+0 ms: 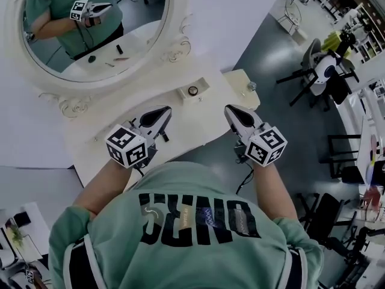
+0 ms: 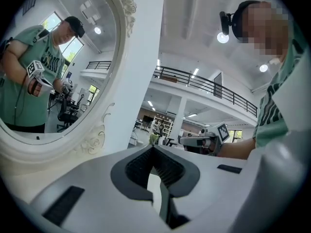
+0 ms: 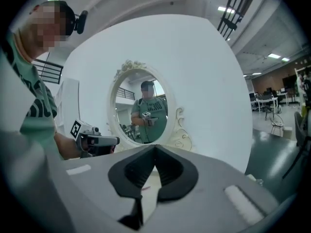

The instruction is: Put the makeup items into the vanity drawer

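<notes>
Grey-floored open-plan hall, with office chairs (image 1: 313, 59) to the mirror's right, surrounds a white vanity table (image 1: 198, 122) beneath an ornate oval mirror (image 1: 175, 52). The left gripper (image 1: 163, 111) and right gripper (image 1: 232, 109) hover before the mirror, each with jaws together on nothing. One small round makeup item (image 1: 192, 91) sits in a shallow white compartment just below the mirror (other dark pieces show only as reflections). Black lettering on the person's green T-shirt (image 1: 180, 233) is upside down and unclear.
</notes>
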